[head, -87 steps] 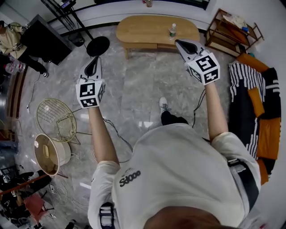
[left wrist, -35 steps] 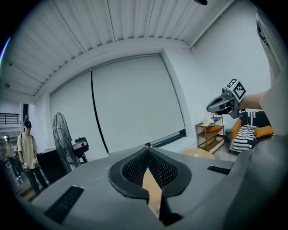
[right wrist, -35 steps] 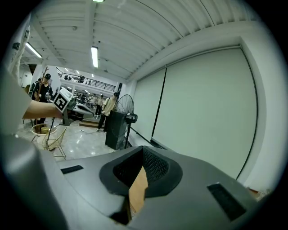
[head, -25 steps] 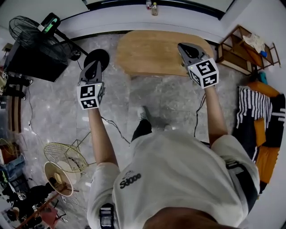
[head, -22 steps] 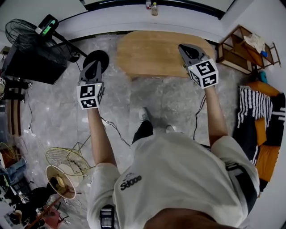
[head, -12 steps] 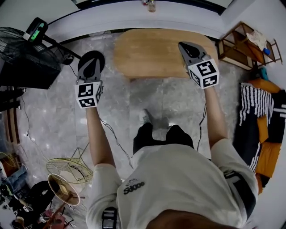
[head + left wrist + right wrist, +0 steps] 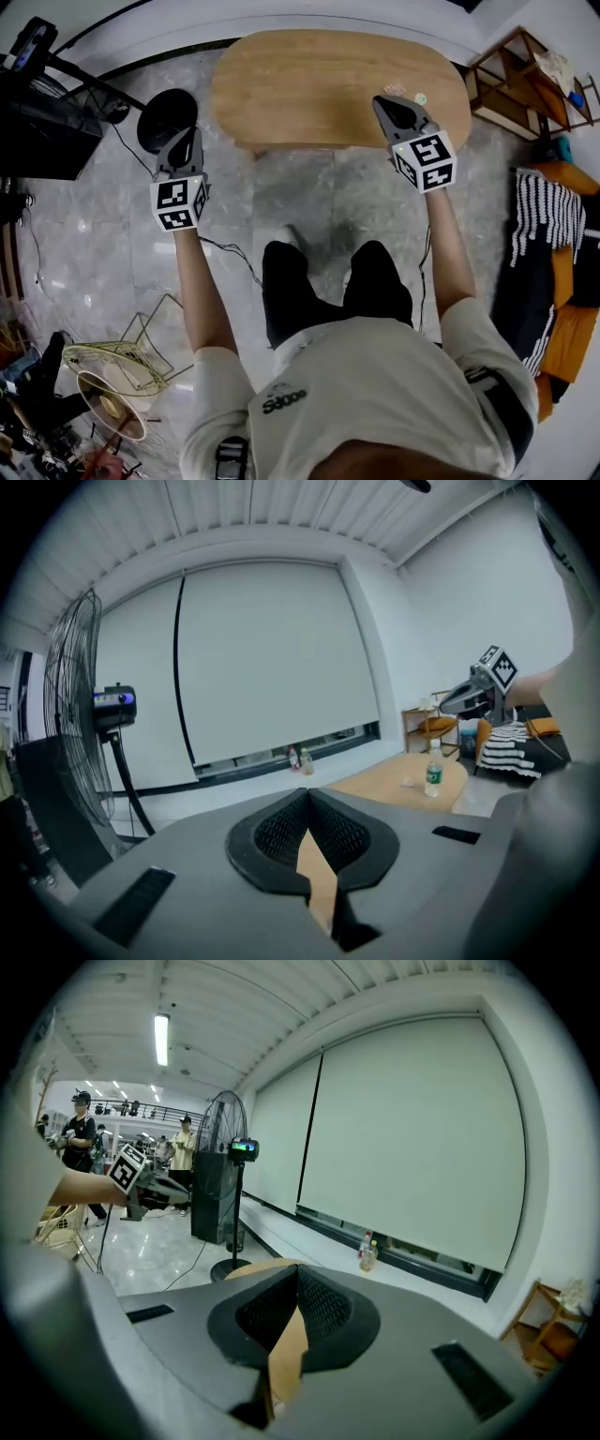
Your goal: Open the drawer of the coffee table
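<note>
In front of an oval wooden coffee table, the left gripper and right gripper are both clenched on nothing, well apart, near the table's front edge. This looks like the approach step. No drawer shows; it is probably under that near edge. Next, the jaws must part and find its front. A small bottle stands on the tabletop, contents unclear.

**Round the edges of the room**

A black standing fan rises at the left, its round base on the marble floor. Two bottles sit on the window ledge. At the right are a wooden shelf and a striped blanket beside orange cushions.
</note>
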Demonstrator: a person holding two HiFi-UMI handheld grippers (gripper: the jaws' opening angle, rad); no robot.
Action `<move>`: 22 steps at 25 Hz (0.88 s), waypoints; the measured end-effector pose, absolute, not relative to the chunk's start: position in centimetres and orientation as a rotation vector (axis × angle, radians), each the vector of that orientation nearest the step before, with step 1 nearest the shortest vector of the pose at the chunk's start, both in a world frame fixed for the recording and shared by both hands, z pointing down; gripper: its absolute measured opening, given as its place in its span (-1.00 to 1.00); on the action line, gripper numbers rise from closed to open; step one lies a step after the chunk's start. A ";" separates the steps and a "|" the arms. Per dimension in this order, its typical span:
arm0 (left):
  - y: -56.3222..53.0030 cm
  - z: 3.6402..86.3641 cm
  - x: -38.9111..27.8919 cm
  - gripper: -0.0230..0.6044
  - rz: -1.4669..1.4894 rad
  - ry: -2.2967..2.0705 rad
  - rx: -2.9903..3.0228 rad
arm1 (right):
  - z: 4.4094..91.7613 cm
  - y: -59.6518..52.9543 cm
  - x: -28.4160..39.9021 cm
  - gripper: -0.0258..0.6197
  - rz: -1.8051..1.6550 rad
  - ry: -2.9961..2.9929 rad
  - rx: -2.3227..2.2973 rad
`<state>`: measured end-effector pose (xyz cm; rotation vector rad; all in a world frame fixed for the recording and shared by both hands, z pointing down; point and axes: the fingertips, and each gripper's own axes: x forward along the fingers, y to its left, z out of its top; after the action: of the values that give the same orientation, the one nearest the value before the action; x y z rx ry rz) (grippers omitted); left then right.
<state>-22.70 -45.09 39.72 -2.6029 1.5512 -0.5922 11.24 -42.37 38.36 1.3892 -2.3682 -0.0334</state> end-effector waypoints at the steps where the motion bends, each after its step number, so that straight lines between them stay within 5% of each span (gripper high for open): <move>1: -45.0 41.5 -22.6 -0.87 -0.592 1.553 -2.607 | 40.2 -42.3 11.5 -0.91 -0.032 -2.366 1.388; 22: -40.4 70.1 -19.8 -0.87 -0.418 1.650 -2.624 | 67.6 -39.4 14.4 -0.91 -0.187 -2.448 1.366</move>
<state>-19.81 -40.39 70.11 -2.6237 1.6505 -0.4179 14.42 -39.36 67.61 1.3655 -2.4485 -0.1875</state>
